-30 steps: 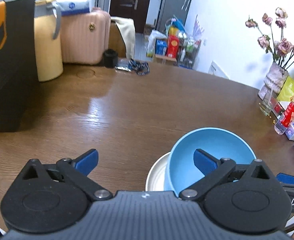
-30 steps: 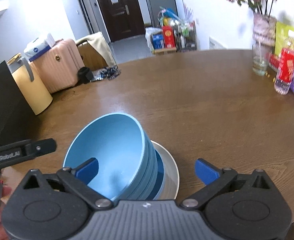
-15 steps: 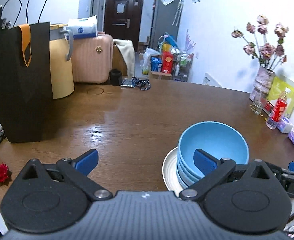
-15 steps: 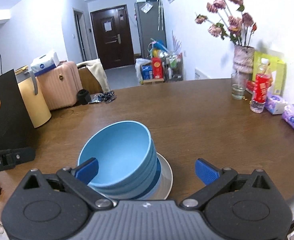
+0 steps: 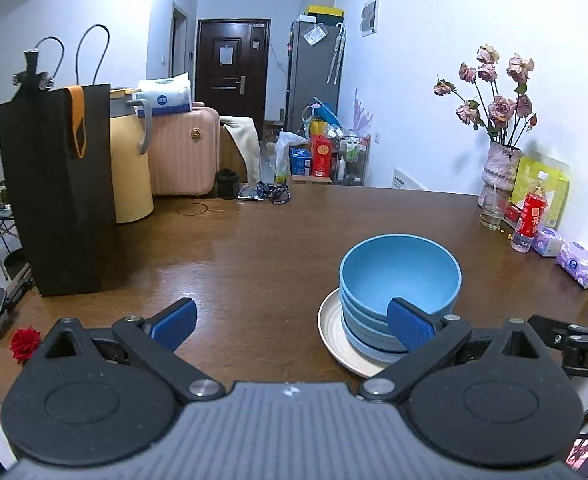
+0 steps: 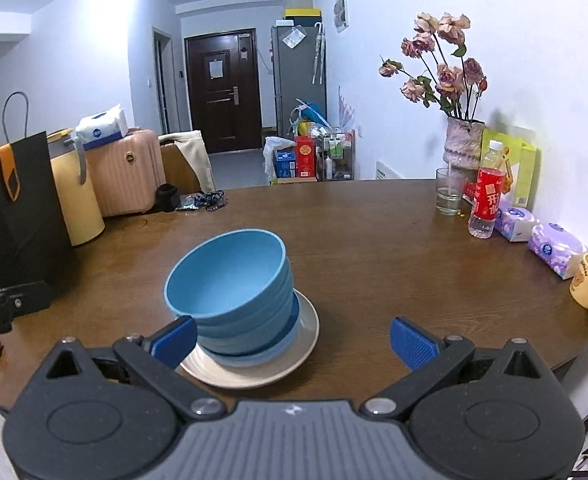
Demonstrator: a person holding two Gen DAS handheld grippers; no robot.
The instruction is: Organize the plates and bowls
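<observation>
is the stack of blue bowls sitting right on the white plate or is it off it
Touching. The right wrist view shows the stack of blue bowls resting on the white plate, its base meeting the plate with rim showing around it; the left wrist view agrees.

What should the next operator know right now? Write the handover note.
Left gripper: open, empty, behind the stack.
Right gripper: open, empty, behind the stack.
Bowls: blue, nested in one stack on the plate, near the front edge of the table.
Done: bowls stacked on the plate; nothing is held.
Left: no other plates or bowls are in view. Check that the stack sits straight; in the right view it appears to lean slightly.
</observation>
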